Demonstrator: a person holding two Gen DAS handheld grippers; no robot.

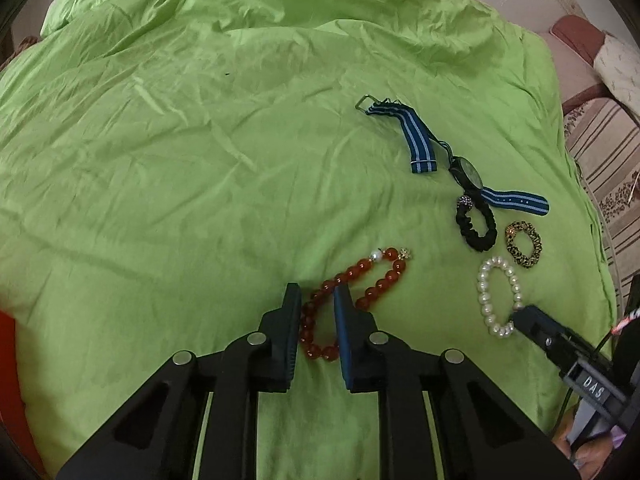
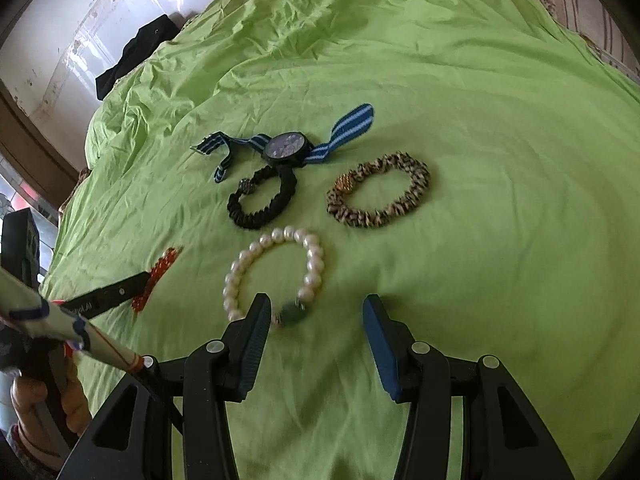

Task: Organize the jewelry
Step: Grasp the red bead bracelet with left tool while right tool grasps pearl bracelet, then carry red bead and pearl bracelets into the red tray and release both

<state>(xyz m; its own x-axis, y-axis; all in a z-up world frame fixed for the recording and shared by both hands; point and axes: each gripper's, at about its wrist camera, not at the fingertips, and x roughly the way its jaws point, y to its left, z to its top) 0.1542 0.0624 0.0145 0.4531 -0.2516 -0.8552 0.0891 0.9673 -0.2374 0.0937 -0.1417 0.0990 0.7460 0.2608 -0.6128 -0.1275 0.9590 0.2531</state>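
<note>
The left gripper (image 1: pixel 316 300) straddles glossy red beads of a bracelet (image 1: pixel 352 300), pads not yet pressing. The right gripper (image 2: pixel 316 308) hangs released beside the round pearl bracelet (image 2: pixel 276 272); wrinkled green bedsheet (image 1: pixel 180 160) lies bare leftward.

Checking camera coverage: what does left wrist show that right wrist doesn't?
Left wrist only: the left tongs straddling one side of the red bead bracelet, its whole loop visible; striped bedding at right.

Right wrist only: the right tongs open at the near end of the pearl bracelet; a hand holding the left tool.

Both: green sheet, watch, black scrunchie, leopard scrunchie.
</note>
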